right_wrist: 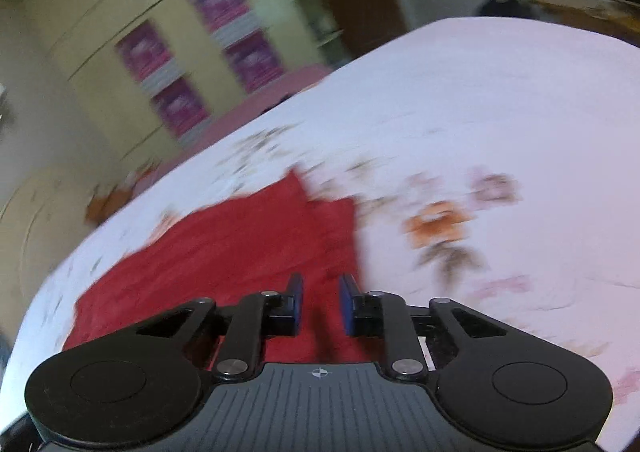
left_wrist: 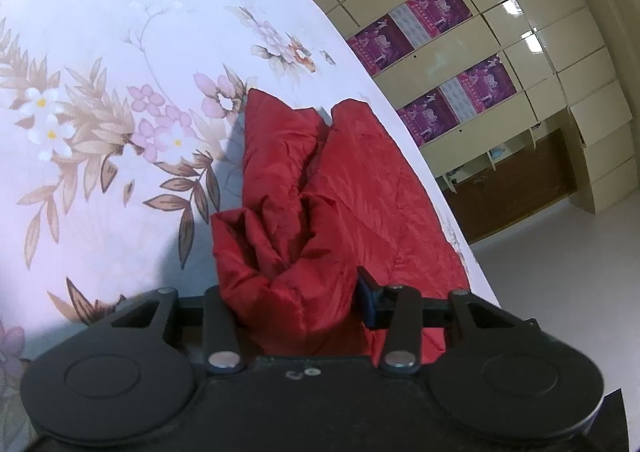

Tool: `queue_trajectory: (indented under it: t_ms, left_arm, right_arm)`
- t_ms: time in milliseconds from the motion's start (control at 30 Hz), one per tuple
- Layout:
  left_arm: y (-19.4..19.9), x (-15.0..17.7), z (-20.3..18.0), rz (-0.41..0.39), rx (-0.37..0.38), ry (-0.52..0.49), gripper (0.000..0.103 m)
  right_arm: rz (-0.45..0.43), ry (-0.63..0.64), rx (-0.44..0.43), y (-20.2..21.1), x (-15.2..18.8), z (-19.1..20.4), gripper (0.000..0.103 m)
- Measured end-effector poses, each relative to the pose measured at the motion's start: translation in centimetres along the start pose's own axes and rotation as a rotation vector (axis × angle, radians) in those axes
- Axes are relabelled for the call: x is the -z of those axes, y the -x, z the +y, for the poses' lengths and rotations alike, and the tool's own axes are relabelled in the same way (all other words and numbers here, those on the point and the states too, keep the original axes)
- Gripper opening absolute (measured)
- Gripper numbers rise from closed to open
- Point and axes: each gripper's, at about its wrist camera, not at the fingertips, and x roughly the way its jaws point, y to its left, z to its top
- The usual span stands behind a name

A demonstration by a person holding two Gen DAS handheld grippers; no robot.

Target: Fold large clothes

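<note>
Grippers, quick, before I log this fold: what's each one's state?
Left gripper: red garment bunched between its fingers; whether they grip it cannot be told.
Right gripper: open, narrow gap, holding nothing.

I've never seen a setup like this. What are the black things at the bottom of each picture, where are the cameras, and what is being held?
There is no robot here: a person holds a two-finger gripper in each hand, and a fisheye camera on each looks forward along its fingers. The left wrist view shows the left gripper closed on a bunched fold of a red garment, which lies near the edge of a floral sheet. The right wrist view is motion-blurred. In it the right gripper hovers over the same garment, jaws a narrow gap apart, gripping nothing.
</note>
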Motion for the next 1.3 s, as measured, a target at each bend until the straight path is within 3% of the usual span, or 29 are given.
queue_trajectory:
  t_ms: [200, 333, 467, 567, 700, 800, 867, 933, 1000, 1067, 1300]
  left_arm:
    - [-0.1, -0.5, -0.7, 0.013, 0.007, -0.031, 0.023]
    - [0.1, -0.7, -1.4, 0.006, 0.007, -0.087, 0.02]
    - [0.5, -0.7, -1.9, 0.0, 0.006, -0.119, 0.019]
    - [1.2, -0.4, -3.6, -0.029, 0.017, -0.201, 0.019]
    - [1.2, -0.5, -4.2, -0.034, -0.024, -0.2, 0.019]
    - [1.2, -0.4, -4.9, -0.033, -0.046, -0.229, 0.019]
    - [1.4, -0.4, -5.2, -0.036, -0.051, -0.248, 0.019]
    - [1.5, -0.4, -5.8, -0.044, -0.054, -0.263, 0.019]
    - [1.8, -0.4, -6.3, -0.05, -0.048, -0.276, 0.019]
    - [2.0, -0.2, -7.1, -0.055, -0.051, -0.313, 0.019]
    - [2.8, 0.2, -8.9, -0.072, -0.09, -0.381, 0.019]
  right_arm:
    - [0.153, 0.157, -0.132, -4.1, 2.9, 8.3, 0.006]
    - [0.224, 0.212, -0.155, -7.0, 5.0, 11.1, 0.006]
    - [0.265, 0.244, -0.136, -8.5, 6.5, 11.8, 0.006]
    - [0.299, 0.287, -0.115, -10.9, 7.7, 11.8, 0.004]
    - [0.342, 0.283, -0.137, -11.3, 6.6, 11.2, 0.004]
    - [0.224, 0.261, -0.198, -8.6, 4.2, 11.5, 0.004]
    - [0.191, 0.292, -0.2, -8.8, 3.2, 12.3, 0.004]
    - [0.225, 0.275, -0.187, -10.9, 2.8, 12.4, 0.004]
    - [0.318, 0.263, -0.154, -14.2, 3.6, 12.0, 0.004]
    - [0.337, 0.248, -0.154, -15.8, 4.5, 11.3, 0.0]
    - [0.31, 0.268, -0.179, -12.6, 3.7, 11.2, 0.0]
